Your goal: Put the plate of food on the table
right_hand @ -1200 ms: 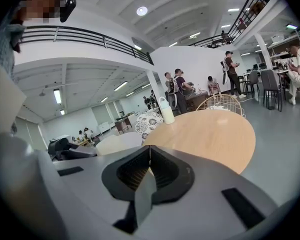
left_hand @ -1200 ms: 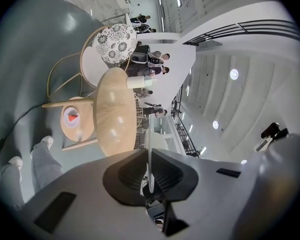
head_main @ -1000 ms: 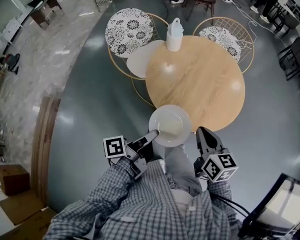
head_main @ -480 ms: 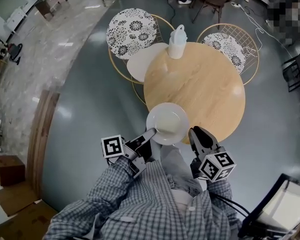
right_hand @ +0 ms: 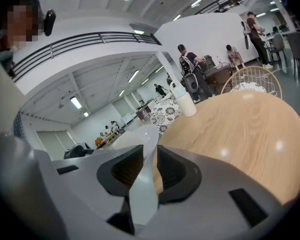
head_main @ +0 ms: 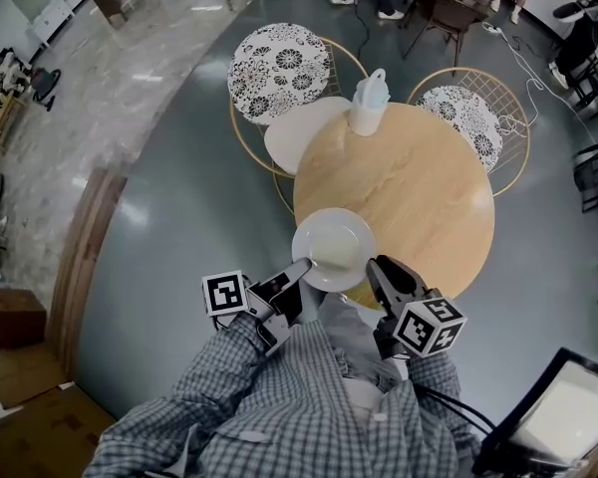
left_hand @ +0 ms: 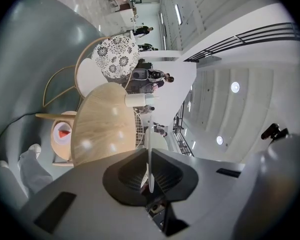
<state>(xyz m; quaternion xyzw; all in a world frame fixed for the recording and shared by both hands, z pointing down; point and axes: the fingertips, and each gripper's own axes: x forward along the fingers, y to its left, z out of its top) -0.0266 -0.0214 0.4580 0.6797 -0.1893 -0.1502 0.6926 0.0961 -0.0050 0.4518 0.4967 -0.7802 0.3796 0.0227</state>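
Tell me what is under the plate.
The near edge of the round wooden table lies beneath the plate. The tabletop directly below is covered, so whether they touch cannot be seen.

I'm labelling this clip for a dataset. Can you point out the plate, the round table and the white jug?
plate (head_main: pixel 334 247), head view, on its pale centre.
round table (head_main: pixel 419 182), head view, on the bare wooden top.
white jug (head_main: pixel 368 113), head view, on its body.
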